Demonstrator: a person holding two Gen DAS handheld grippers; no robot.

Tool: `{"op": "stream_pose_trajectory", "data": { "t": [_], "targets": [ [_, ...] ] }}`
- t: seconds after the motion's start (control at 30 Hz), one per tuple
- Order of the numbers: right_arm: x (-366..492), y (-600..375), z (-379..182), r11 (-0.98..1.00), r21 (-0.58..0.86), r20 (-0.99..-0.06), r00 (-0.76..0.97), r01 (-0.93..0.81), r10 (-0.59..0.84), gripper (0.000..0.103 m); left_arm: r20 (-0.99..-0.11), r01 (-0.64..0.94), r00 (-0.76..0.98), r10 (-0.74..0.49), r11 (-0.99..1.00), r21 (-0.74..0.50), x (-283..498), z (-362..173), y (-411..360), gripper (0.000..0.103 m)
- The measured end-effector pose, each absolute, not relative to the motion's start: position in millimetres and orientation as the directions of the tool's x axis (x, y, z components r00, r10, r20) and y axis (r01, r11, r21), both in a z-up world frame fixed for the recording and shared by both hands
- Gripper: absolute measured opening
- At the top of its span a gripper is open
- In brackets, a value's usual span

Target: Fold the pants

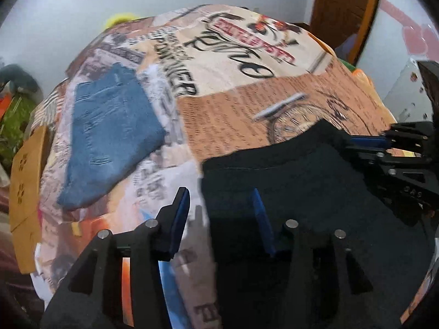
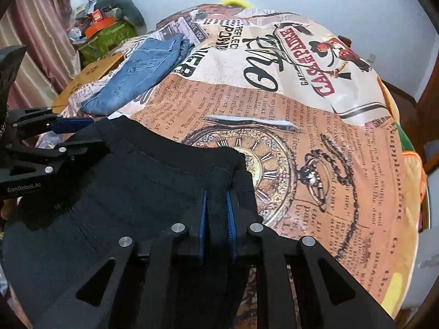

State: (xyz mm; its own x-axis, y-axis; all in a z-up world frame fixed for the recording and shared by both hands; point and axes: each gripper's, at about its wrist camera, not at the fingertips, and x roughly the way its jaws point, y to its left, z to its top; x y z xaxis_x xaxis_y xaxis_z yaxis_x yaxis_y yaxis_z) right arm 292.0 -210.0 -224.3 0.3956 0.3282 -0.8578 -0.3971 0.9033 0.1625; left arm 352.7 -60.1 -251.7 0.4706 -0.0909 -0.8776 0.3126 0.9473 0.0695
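Note:
Black pants (image 1: pixel 288 170) lie on the printed tablecloth, waistband toward the far side; they also show in the right wrist view (image 2: pixel 153 175). My left gripper (image 1: pixel 222 194) is open, its right finger over the pants' left edge and its left finger over bare cloth. It appears at the left of the right wrist view (image 2: pixel 90 134), jaws apart at the waistband corner. My right gripper (image 2: pixel 216 194) is shut on the right waistband corner of the black pants. It appears at the right of the left wrist view (image 1: pixel 356 142).
Folded blue jeans (image 1: pixel 112 137) lie on the far left of the table, also visible in the right wrist view (image 2: pixel 142 74). A cardboard piece (image 1: pixel 26 192) sits at the left edge. A wooden door (image 1: pixel 345 5) stands behind. Clutter (image 2: pixel 101 27) is piled beyond the table.

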Motion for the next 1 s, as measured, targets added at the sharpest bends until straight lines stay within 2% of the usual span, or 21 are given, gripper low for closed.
{"op": "stream_pose_trajectory", "data": {
  "t": [0.1,0.17,0.33,0.4,0.47,0.63,0.7,0.8,1.0],
  "targets": [
    [283.6,-216.5,-205.0,0.903,0.161,-0.846,0.416,-0.398,0.334,0.016,-0.822,0.219,0.569,0.006,0.963,0.159,343.7,-222.4,-43.0,0.049],
    [276.0,-219.6,-193.1,0.897,0.181,-0.834,0.421,-0.403,0.358,0.017,-0.809,0.205,0.588,-0.011,0.969,0.136,337.1,-207.5,-34.4,0.049],
    [250.2,-213.1,-168.4,0.872,0.220,-0.803,0.426,-0.437,0.416,0.028,-0.793,0.253,0.602,-0.092,0.964,0.080,308.1,-183.7,-35.2,0.049],
    [237.8,-206.3,-165.9,0.860,0.233,-0.797,0.418,-0.453,0.436,0.035,-0.801,0.281,0.587,-0.119,0.958,0.063,294.5,-187.1,-44.5,0.049],
    [226.9,-198.1,-170.4,0.851,0.237,-0.803,0.399,-0.469,0.443,0.037,-0.817,0.306,0.561,-0.133,0.950,0.055,283.2,-198.1,-53.7,0.049],
    [199.0,-186.1,-203.1,0.847,0.239,-0.851,0.317,-0.474,0.418,0.037,-0.879,0.331,0.469,-0.086,0.940,0.085,258.2,-246.8,-64.2,0.049],
    [182.0,-187.0,-210.4,0.851,0.203,-0.854,0.338,-0.485,0.396,0.037,-0.888,0.329,0.450,-0.098,0.942,0.062,244.3,-259.4,-57.2,0.051],
    [165.0,-195.4,-205.9,0.862,0.178,-0.841,0.381,-0.476,0.384,0.037,-0.876,0.306,0.468,-0.117,0.951,0.036,223.8,-259.4,-45.0,0.053],
    [143.8,-225.1,-196.1,0.889,0.211,-0.819,0.424,-0.405,0.388,0.037,-0.862,0.231,0.502,-0.077,0.972,0.048,197.8,-250.2,-16.7,0.059]
  ]
}}
